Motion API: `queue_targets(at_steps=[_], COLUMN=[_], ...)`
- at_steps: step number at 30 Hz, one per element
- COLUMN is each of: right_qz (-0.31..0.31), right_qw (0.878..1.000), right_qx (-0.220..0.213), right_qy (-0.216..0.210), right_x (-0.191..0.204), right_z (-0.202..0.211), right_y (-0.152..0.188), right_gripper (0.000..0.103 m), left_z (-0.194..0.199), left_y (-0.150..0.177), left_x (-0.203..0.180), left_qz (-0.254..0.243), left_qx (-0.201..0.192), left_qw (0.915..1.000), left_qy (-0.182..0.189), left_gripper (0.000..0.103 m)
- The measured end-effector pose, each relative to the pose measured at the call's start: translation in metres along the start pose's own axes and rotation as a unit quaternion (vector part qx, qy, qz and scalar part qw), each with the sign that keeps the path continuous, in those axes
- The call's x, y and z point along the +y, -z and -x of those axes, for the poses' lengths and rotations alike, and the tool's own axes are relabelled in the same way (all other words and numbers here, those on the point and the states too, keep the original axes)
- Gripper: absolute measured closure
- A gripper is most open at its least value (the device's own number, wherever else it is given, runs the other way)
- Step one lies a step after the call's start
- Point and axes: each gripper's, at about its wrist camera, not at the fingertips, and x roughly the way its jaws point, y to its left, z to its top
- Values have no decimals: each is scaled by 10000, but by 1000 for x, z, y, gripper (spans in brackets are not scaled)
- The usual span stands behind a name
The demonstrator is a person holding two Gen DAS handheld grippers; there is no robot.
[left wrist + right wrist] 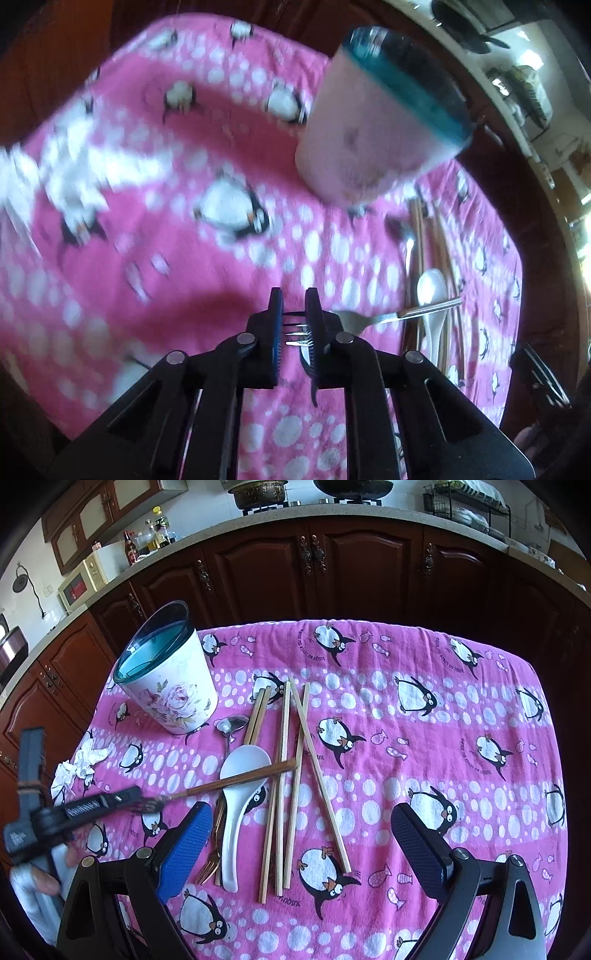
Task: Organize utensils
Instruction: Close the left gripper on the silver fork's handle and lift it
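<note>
Pink penguin cloth (461, 738); wood-handled fork (240, 781) w/ tines in left claw (294, 314).

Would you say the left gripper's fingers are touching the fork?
Touching. The left wrist view shows the left gripper shut on the fork, tines pinched between its pads.

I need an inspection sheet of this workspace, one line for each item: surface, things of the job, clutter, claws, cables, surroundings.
Surface: pink penguin tablecloth covers the table.
Job's things: floral cup with teal rim upright; wooden chopsticks, white ceramic spoon, metal spoon and copper fork lie beside one another.
Clutter: crumpled tissue at the cloth's left edge.
Claws: left claw shut on a fork with a wooden handle, held by its tines; right claw open, holds nothing.
Cables: nothing seen.
Surroundings: dark wooden cabinets, countertop with bottles.
</note>
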Motion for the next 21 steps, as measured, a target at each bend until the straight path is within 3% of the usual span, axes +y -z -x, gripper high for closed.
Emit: queue_targets(at_steps=[8,13,18,21], right_qz=[102,115,203,285], right_qw=[9998,9994,9989,9985], right_qx=[44,188,321,340], right_qy=[-186,-250,-280,-319], right_x=[9,17,28,35], right_z=[-9,-21,-30,-30], right_y=[-9,-10,-7,-7], right_gripper=[6,7,7,7], left_z=[42,48,34,38], left_y=[-27,-36,-43,-39], left_x=[33,66,103,109], left_qz=[-422,-622,-263,30], left_qx=[104,303,525,576], left_qw=[9989,9976,9978,9983], left_qy=[193,-81,-310,-66], left_gripper=[98,102,102,102])
